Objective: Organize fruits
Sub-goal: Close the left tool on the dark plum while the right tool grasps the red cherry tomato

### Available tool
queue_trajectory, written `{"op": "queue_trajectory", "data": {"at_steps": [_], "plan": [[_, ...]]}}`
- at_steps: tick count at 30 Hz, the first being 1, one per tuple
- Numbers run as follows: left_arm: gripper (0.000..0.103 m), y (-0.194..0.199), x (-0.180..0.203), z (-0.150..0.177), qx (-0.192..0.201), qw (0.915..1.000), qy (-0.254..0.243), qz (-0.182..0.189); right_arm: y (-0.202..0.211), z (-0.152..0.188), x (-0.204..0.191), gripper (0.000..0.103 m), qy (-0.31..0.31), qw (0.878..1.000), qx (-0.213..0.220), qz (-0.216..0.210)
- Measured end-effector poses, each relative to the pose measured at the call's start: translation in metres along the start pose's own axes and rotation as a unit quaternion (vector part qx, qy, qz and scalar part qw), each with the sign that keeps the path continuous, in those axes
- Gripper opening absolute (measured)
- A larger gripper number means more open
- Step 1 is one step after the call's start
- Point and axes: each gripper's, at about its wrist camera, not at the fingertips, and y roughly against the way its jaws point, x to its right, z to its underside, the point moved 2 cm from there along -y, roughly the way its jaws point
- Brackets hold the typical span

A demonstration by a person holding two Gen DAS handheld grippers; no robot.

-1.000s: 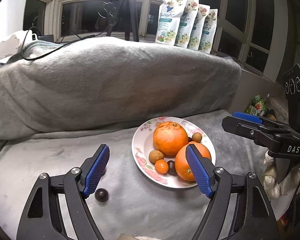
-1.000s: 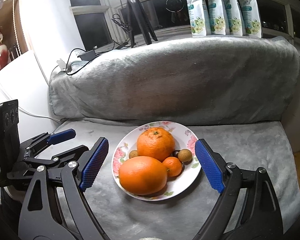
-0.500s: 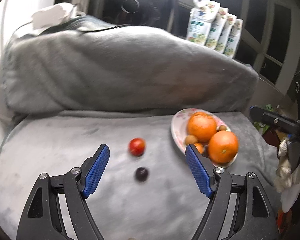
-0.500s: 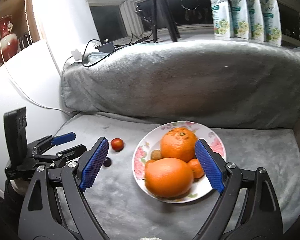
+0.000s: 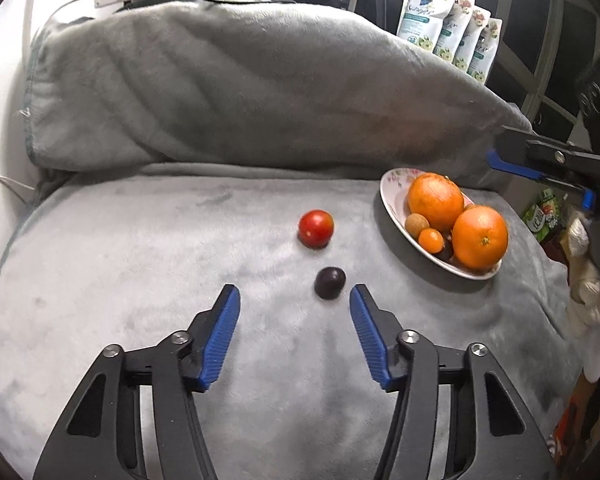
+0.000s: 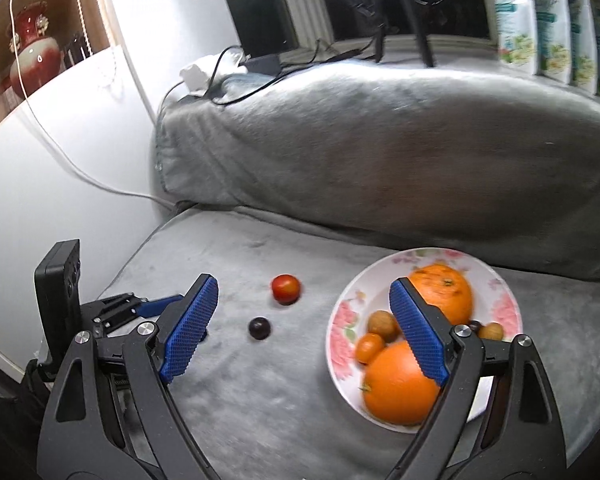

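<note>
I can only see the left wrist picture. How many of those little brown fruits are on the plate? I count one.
Observer: Two. The right wrist view shows a second longan on the plate, beside the large orange that hides it from you.
Operator: Is the other hand-held gripper holding anything?
Observer: No. The right hand-held gripper is wide open and empty.

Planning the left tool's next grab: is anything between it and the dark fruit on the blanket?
Nothing visible. The dark fruit lies just ahead of the open left tool on bare blanket; the red fruit sits beyond it.
</note>
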Motion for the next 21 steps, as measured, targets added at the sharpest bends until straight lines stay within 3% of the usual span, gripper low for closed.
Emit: {"op": "queue_trajectory", "data": {"at_steps": [2, 10, 21], "plan": [[0.052, -0.003, 0.002, 0.002, -0.003, 1.0000, 0.002, 0.007, -0.012, -0.003, -0.004, 0.088, 0.000, 1.000, -0.012, -0.013], [0.040, -0.022, 0.009, 0.001, -0.024, 0.9985, 0.024, 0.044, -0.074, -0.006, -0.011, 0.058, -0.025, 0.993, -0.097, -0.056], [0.035, -0.043, 0.011, -0.007, -0.037, 0.9975, 0.033, 0.050, -0.139, -0.004, -0.014, 0.047, -0.028, 0.986, -0.160, -0.048]]}}
